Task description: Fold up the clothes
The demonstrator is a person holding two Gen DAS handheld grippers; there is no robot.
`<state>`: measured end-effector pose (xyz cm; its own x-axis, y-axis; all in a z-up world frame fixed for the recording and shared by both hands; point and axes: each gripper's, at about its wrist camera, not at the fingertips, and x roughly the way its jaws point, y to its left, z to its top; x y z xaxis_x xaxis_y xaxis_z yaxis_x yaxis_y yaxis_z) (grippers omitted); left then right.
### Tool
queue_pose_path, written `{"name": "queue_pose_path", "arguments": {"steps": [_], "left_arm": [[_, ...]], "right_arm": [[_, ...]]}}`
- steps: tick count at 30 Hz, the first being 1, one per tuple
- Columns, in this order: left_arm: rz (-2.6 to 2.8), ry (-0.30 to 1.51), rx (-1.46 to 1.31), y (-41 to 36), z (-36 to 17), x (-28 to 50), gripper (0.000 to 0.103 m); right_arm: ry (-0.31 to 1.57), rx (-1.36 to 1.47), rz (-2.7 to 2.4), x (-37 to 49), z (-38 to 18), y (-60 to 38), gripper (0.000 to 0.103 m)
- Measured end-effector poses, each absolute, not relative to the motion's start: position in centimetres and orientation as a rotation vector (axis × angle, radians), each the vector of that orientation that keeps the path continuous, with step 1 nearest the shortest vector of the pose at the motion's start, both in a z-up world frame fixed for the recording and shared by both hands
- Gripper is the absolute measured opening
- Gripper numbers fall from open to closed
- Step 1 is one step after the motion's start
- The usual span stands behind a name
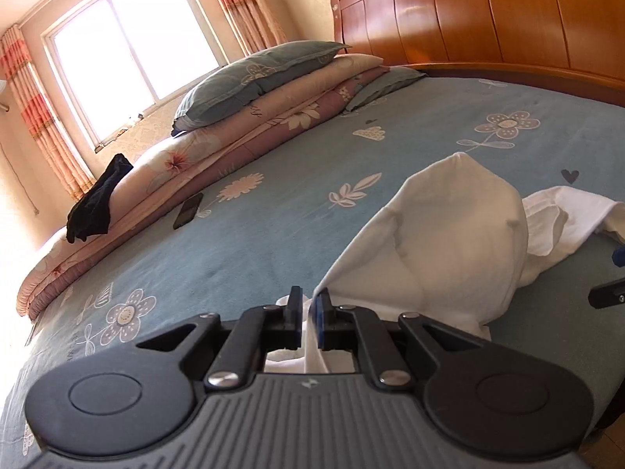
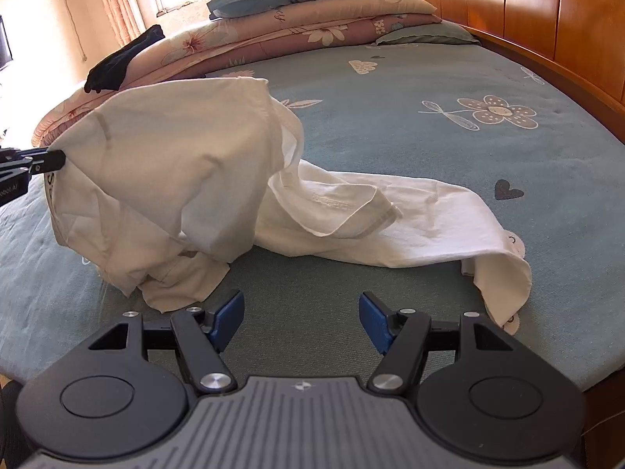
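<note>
**A:** Through the left wrist camera we look across a bed covered by a blue flowered sheet (image 1: 273,234). Our left gripper (image 1: 308,305) has its two fingers drawn almost together, and a fold of a white garment (image 1: 449,226) is pinched between them. From that pinch the cloth rises ahead and to the right in a puffed hump, then trails off flat toward the right edge.

**B:** How far along would we call the folding?

**A:** The garment is not folded as it lies. It is bunched, part lifted and part sprawled. We judge that squaring it into a neat shape remains, though one moment cannot tell us whether this lift belongs to spreading it out or to turning one part over another.

**B:** And through the right wrist camera?

**A:** There our right gripper (image 2: 300,312) stands wide open with nothing between its blue pads (image 2: 228,314). It hangs low over bare sheet, near the garment's closest edge but not touching it. The white garment (image 2: 175,156) lies ahead: its raised part to the left, held up by the left gripper's tip (image 2: 50,160) at the frame's left edge, and a long flat part (image 2: 429,226) stretching right, ending in a drooped corner just beyond the right finger. Farther back lie stacked quilts (image 2: 312,23) and a dark garment (image 2: 121,62).
</note>
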<state>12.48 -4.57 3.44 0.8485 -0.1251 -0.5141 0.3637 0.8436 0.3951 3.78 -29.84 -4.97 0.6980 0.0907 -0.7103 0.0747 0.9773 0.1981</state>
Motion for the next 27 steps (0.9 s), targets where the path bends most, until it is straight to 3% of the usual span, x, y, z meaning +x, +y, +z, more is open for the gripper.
{"name": "queue_pose_path", "arguments": {"steps": [7, 9, 15, 18, 20, 21, 22, 27], "left_arm": [[-0.132, 0.512, 0.468, 1.0, 4.3, 12.6, 0.005], [-0.086, 0.536, 0.443, 3.0, 4.3, 12.8, 0.000], [0.052, 0.605, 0.368, 8.9, 4.2, 13.5, 0.003], [-0.054, 0.650, 0.347, 9.2, 3.3, 12.8, 0.016], [-0.154, 0.672, 0.327, 8.7, 2.7, 12.4, 0.036], [-0.216, 0.666, 0.324, 8.1, 2.4, 12.2, 0.056], [-0.278, 0.656, 0.323, 7.5, 2.1, 12.0, 0.069], [-0.405, 0.669, 0.386, 4.1, -0.1, 12.8, 0.073]], "right_arm": [[0.803, 0.206, 0.015, 3.7, -4.9, -29.3, 0.070], [0.804, 0.205, 0.016, 3.7, -4.8, -29.2, 0.070], [0.813, 0.215, 0.024, 3.7, -5.0, -28.9, 0.070], [0.828, 0.219, 0.041, 4.0, -5.4, -28.4, 0.070], [0.834, 0.213, 0.056, 4.0, -5.5, -28.0, 0.070], [0.836, 0.210, 0.064, 4.0, -5.5, -27.7, 0.070], [0.834, 0.202, 0.069, 3.9, -5.5, -27.5, 0.071], [0.831, 0.198, 0.052, 4.0, -5.4, -27.7, 0.074]]}}
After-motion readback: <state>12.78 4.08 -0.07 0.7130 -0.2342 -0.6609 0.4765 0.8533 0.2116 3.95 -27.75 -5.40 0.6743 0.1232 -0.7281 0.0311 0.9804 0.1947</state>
